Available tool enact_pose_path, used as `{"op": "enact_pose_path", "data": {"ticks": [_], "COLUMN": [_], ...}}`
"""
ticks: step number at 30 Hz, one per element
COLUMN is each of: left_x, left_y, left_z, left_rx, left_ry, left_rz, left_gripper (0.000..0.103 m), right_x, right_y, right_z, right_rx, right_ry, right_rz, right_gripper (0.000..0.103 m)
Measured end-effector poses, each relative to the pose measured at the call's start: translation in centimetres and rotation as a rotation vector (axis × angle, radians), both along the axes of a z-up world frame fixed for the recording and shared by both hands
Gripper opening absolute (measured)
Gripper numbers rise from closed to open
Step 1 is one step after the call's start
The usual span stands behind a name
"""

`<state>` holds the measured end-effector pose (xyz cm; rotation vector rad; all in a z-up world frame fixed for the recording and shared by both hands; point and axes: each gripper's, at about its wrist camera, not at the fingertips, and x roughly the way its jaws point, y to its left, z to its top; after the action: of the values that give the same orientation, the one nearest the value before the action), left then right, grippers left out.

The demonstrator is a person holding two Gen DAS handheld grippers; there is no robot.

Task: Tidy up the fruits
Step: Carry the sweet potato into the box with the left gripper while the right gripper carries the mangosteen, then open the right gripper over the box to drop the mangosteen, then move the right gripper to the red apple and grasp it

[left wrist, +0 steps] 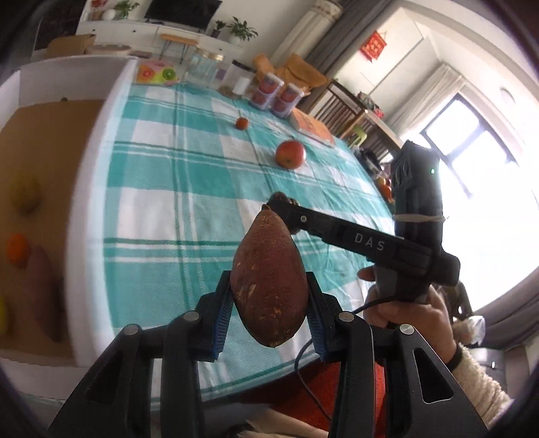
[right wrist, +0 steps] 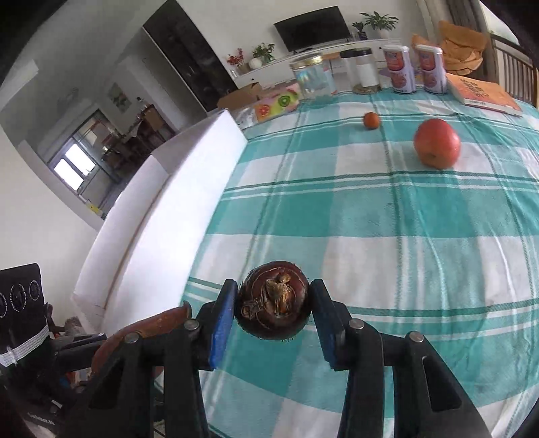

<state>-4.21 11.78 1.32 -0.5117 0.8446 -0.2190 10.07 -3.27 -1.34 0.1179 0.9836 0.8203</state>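
Left claw (left wrist: 269, 310) clamps the sweet potato (left wrist: 269, 279) low; it may pivot out. Right claw (right wrist: 273, 316) pinches what looks like a water chestnut (right wrist: 273, 300), liable to roll free.

I'm looking into a home living room: television (right wrist: 311, 28) sitting on a white cabinet (right wrist: 303, 64), houseplants (right wrist: 379, 20), checked tablecloth (right wrist: 370, 219).
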Motion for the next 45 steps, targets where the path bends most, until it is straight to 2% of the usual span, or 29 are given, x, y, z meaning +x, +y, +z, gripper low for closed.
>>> {"op": "enact_pose_path", "data": {"ticks": [3,5,7,9,12,17,20,23,24,27,30,33,37,41,43,45], "left_x": [-1.7,-2.4,-2.4,-1.8,-0.7,1.4,1.5,1.0,0.8,0.8,1.4,2.2,3.5,4.7,5.2,5.7], "left_y": [5.7,9.6,13.1,15.8,18.2,18.9,19.5,19.1,18.8,17.5,15.4,12.4,8.3,4.6,3.0,1.5], "left_z": [2.9,3.5,2.8,1.6,-0.5,-3.1,-3.2,-2.0,-1.5,-0.7,-0.3,-0.3,-0.5,-0.6,-0.5,-0.3], "left_rx": [0.043,0.095,0.160,0.216,0.254,0.298,0.322,0.378,0.397,0.426,0.446,0.460,0.500,0.522,0.532,0.543], "left_ry": [-0.062,-0.070,-0.031,0.026,0.106,0.203,0.200,0.143,0.120,0.081,0.059,0.038,0.029,0.019,0.013,0.006], "left_rz": [0.168,0.292,0.411,0.484,0.524,0.530,0.563,0.614,0.631,0.620,0.574,0.501,0.403,0.321,0.290,0.265], "left_gripper": [0.041,0.041,0.041,0.041,0.041,0.043,0.048,0.076,0.078,0.078,0.078,0.083,0.084,0.084,0.084,0.084], "right_x": [-1.7,-3.0,-4.1,-4.9,-5.5,-5.5,-5.0,-4.5,-4.3,-3.1,-1.4,0.4,1.5,2.2,2.0,2.1], "right_y": [5.3,8.9,12.4,15.6,19.3,22.6,22.6,21.1,20.4,17.2,12.9,7.5,-1.2,-9.8,-12.6,-14.5], "right_z": [2.8,4.3,5.1,5.1,4.1,2.2,2.6,4.3,4.8,5.3,3.5,-0.5,-6.1,-7.9,-8.1,-8.0], "right_rx": [0.036,0.049,0.041,0.005,-0.065,-0.169,-0.162,-0.111,-0.099,-0.070,-0.074,-0.173,-0.316,-0.333,-0.333,-0.282], "right_ry": [-0.036,-0.053,-0.070,-0.089,-0.096,-0.116,-0.112,-0.144,-0.159,-0.192,-0.178,-0.185,-0.182,-0.163,-0.175,-0.149], "right_rz": [0.122,0.204,0.274,0.326,0.374,0.386,0.368,0.336,0.318,0.242,0.141,0.008,-0.191,-0.390,-0.455,-0.523], "right_gripper": [0.044,0.044,0.044,0.044,0.044,0.045,0.058,0.063,0.066,0.076,0.083,0.083,0.083,0.083,0.083,0.083]}}
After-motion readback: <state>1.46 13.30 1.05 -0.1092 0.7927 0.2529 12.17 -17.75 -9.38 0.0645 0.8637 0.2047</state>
